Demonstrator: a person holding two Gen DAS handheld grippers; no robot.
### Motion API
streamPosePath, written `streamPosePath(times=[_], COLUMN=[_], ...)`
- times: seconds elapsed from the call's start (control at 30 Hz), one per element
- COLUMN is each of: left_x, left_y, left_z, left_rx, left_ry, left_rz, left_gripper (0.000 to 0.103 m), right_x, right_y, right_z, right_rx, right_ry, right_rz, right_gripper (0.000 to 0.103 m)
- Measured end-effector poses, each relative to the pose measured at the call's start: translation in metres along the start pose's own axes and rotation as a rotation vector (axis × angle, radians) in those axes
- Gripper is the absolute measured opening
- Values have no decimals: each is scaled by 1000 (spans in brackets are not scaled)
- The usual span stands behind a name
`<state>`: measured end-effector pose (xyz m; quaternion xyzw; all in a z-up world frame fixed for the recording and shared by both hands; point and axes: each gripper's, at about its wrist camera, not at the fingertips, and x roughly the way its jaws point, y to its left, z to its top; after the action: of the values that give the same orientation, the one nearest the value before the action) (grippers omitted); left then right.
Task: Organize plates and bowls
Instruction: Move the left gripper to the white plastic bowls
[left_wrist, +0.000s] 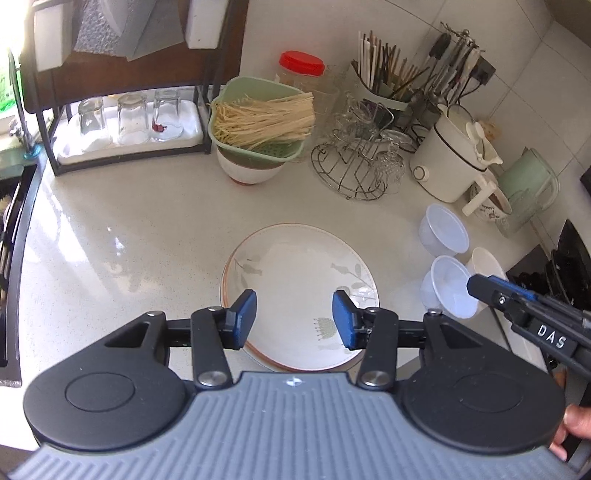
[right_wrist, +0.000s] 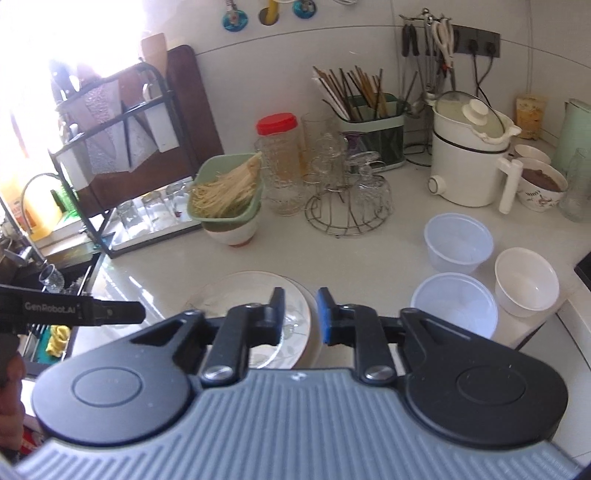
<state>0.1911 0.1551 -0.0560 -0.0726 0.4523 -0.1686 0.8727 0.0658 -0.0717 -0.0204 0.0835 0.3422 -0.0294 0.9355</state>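
Both grippers' fingers (left_wrist: 246, 317) spread empty over the plate (left_wrist: 295, 266), bare counter (left_wrist: 129, 240) leftward.

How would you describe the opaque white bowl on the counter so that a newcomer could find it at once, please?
Start at the white electric pot near the back wall and come forward across the counter to three small round containers. The white bowl is the one furthest right, beside the counter's edge. Unlike the two clear plastic tubs next to it, it is solid white.
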Motion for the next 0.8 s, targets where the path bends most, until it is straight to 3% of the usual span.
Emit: streamPosePath(times=[0.1, 0.3, 0.8], left_x=[5, 20, 98], left_y=[-9, -37, -134], left_z=[0, 7, 15], left_rx=[10, 15, 161], left_ry=[-15, -29, 63], left_rz=[2, -2, -94], left_gripper=[56, 65, 65], right_x=[4, 7, 25], right_y=[-10, -39, -130], right_z=[-1, 2, -3], right_rx=[12, 18, 138], right_ry=[-16, -14, 19], right_rz=[-25, -39, -114], right_gripper=[68, 69, 69])
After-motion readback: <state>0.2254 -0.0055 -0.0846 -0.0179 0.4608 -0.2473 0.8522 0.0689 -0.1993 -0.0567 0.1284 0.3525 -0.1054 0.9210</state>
